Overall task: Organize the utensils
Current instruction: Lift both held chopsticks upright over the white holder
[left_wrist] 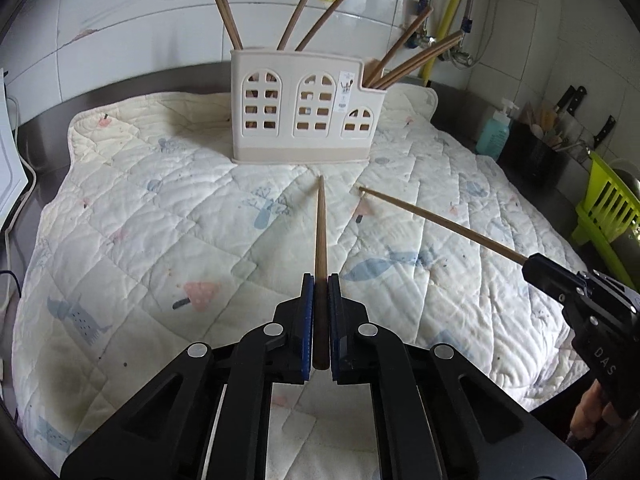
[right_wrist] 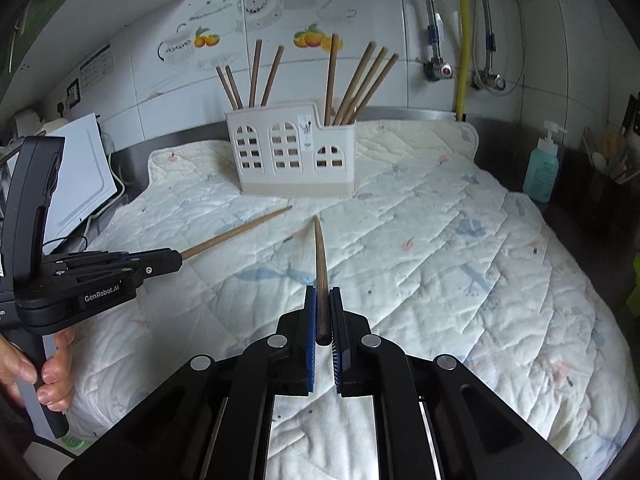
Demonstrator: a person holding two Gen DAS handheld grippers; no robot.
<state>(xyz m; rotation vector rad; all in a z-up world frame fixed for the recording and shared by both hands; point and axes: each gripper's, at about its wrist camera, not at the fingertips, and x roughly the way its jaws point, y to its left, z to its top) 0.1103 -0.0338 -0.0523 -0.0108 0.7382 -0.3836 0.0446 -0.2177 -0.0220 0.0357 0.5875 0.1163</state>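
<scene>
A cream utensil holder with arched window cut-outs stands at the back of a quilted mat; several wooden chopsticks lean in its compartments. It also shows in the right wrist view. My left gripper is shut on a wooden chopstick that points toward the holder. My right gripper is shut on another chopstick, also pointing at the holder. In the left wrist view the right gripper holds its chopstick at right. The left gripper and its chopstick show at left.
A teal soap bottle and a dark pot of kitchen tools stand at the right. A green rack is at the right edge. A white appliance with cables sits left. Tiled wall and pipes are behind.
</scene>
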